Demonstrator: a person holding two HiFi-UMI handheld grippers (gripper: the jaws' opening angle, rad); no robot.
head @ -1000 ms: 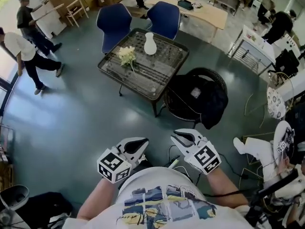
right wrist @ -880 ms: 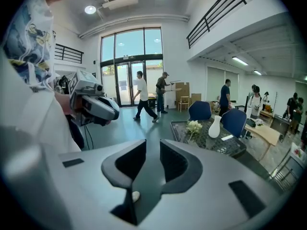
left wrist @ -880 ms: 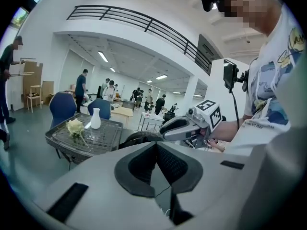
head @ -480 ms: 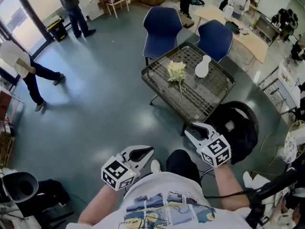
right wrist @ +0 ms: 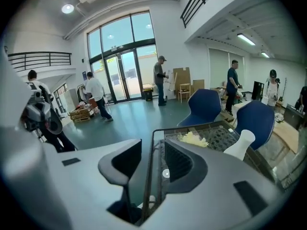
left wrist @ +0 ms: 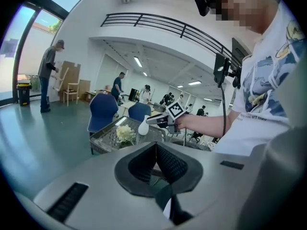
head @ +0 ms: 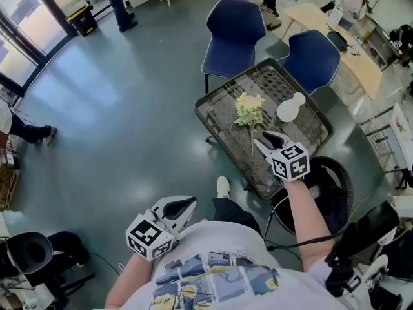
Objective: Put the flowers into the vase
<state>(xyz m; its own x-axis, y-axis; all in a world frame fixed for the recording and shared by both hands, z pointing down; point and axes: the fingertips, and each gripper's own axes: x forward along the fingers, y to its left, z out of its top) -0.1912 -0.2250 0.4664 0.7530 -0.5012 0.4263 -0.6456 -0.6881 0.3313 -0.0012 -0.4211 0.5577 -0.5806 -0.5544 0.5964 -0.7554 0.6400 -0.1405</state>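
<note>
Reach step: right gripper (head: 266, 139) over the mesh table (head: 216, 131), jaws opening, empty, near the white flowers (head: 249, 110) lying beside the upright vase (head: 292, 107). Left gripper (head: 182, 203) hangs back, jaws together. Next, I reckon: straddle the stem and pinch.

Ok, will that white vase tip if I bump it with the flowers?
Probably easily: the vase has a slim neck over a rounded belly and looks light. The mesh table gives uneven footing, so it may rock.
</note>
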